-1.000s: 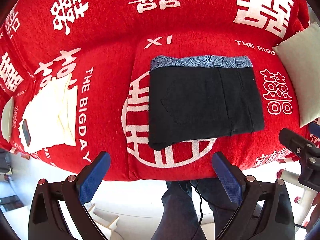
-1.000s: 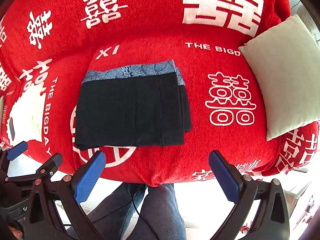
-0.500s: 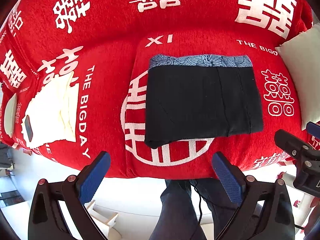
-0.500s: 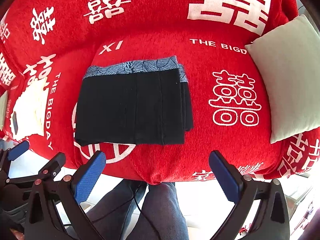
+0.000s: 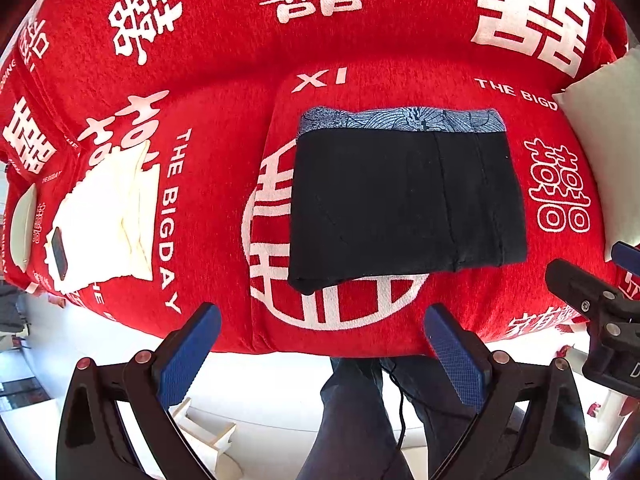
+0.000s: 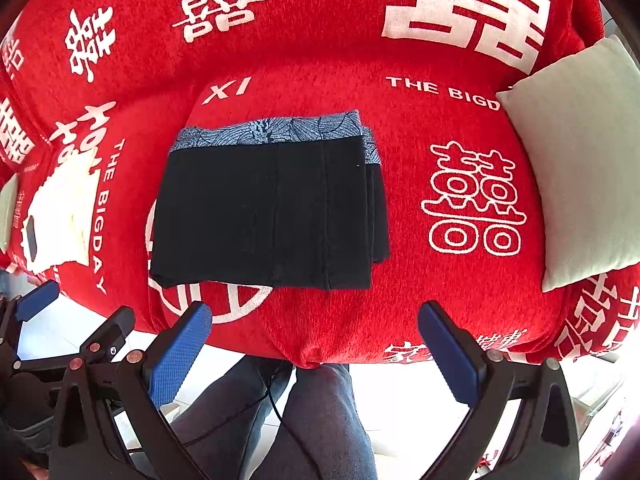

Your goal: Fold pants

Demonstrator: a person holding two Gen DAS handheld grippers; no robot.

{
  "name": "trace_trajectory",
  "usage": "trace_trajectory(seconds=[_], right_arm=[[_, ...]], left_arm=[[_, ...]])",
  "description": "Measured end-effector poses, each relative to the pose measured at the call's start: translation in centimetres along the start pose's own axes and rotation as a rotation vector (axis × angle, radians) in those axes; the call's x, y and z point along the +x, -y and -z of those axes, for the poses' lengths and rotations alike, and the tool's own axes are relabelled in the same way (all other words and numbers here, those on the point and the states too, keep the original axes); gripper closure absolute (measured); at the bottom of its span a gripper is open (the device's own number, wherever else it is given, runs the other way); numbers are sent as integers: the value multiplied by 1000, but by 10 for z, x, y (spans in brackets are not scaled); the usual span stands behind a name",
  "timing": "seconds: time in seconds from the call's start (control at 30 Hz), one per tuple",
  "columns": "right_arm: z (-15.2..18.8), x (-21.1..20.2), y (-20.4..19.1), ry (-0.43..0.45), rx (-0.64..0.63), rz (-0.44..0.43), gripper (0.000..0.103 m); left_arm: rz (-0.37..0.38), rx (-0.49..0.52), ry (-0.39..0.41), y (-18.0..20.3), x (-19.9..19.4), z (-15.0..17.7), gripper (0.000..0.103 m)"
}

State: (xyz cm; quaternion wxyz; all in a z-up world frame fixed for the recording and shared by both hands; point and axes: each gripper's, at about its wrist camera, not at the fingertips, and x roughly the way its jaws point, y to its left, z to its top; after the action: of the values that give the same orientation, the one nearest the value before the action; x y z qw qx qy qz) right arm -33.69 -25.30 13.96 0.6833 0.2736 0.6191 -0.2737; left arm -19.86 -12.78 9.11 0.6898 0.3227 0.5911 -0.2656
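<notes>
Black pants (image 5: 404,200) (image 6: 268,212) lie folded into a flat rectangle on the seat of a red sofa (image 5: 224,104) (image 6: 400,280), a blue patterned waistband strip along their far edge. My left gripper (image 5: 322,356) hangs open in front of the sofa's front edge, nothing between its blue pads. My right gripper (image 6: 316,356) is also open and empty, held at the same distance from the pants. Each gripper shows at the other view's edge: the right gripper (image 5: 600,312), the left gripper (image 6: 48,328).
A cream folded cloth (image 5: 108,224) (image 6: 60,216) with a dark phone (image 5: 60,254) on it lies on the left seat. A pale cushion (image 6: 576,180) (image 5: 604,148) leans at the right. A person's legs in dark jeans (image 5: 360,420) (image 6: 288,420) stand below, over a white floor.
Both grippers have drifted slightly back and up from the sofa, so the pants sit a little higher in view. The pants have not moved.
</notes>
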Motion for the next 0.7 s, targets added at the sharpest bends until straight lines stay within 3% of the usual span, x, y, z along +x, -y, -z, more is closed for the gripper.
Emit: trace_trajectory(seconds=[0.7], right_arm=[[-2,2,-2,-6,-22,1,0]], left_arm=[[-1,-12,-8,1,2,0,1]])
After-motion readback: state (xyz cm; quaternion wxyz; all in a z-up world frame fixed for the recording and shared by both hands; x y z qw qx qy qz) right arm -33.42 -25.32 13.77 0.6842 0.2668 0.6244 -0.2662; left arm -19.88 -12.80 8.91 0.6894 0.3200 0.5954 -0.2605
